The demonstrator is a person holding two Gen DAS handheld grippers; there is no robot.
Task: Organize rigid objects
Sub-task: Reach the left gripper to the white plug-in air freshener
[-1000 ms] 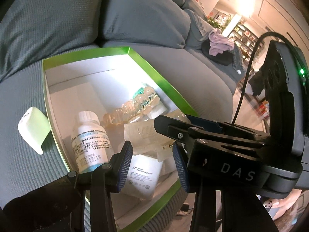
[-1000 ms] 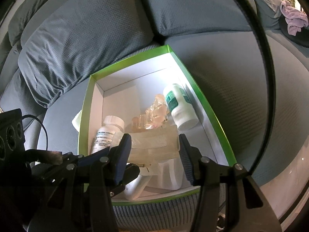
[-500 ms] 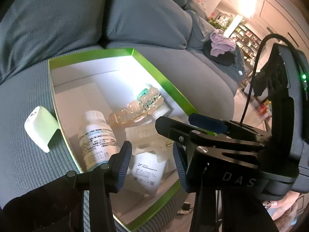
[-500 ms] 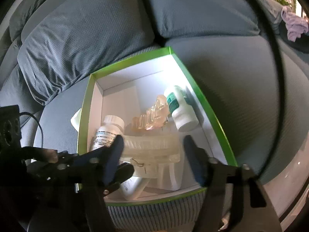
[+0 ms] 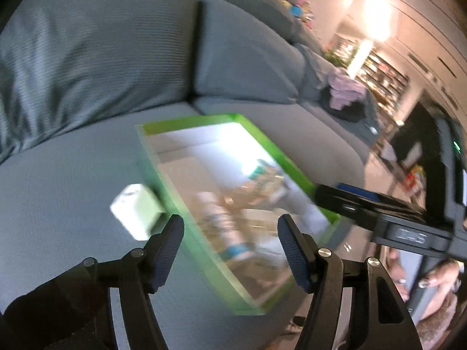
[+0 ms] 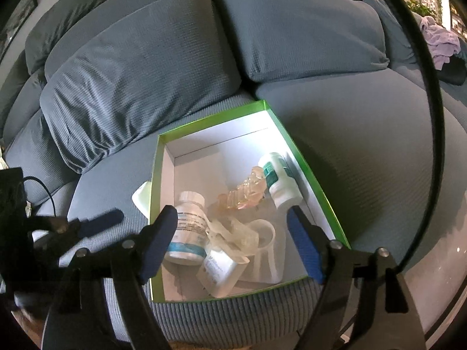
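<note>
A green-rimmed white box (image 6: 214,118) sits on the grey sofa seat; it also shows blurred in the left wrist view (image 5: 189,121). Inside lie a white bottle with a blue band (image 6: 186,227), a white bottle with a green label (image 6: 277,180), a clear ridged plastic piece (image 6: 245,195), a clear plastic tray (image 6: 233,233) and a white packet (image 6: 219,271). A small white block (image 5: 135,211) lies on the seat left of the box, also in the right wrist view (image 6: 142,196). My right gripper (image 6: 233,248) is open and empty above the box's near end. My left gripper (image 5: 232,253) is open and empty.
Grey back cushions (image 6: 140,67) rise behind the box. The sofa's front edge (image 6: 233,320) drops off just below the box. A purple cloth (image 6: 440,39) lies far right on the sofa. The right gripper's body (image 5: 408,224) shows at the right of the left wrist view.
My right gripper has opened and let the clear plastic tray drop into the box, then pulled back. My left gripper has opened wider and swung back and left, blurring its view.
</note>
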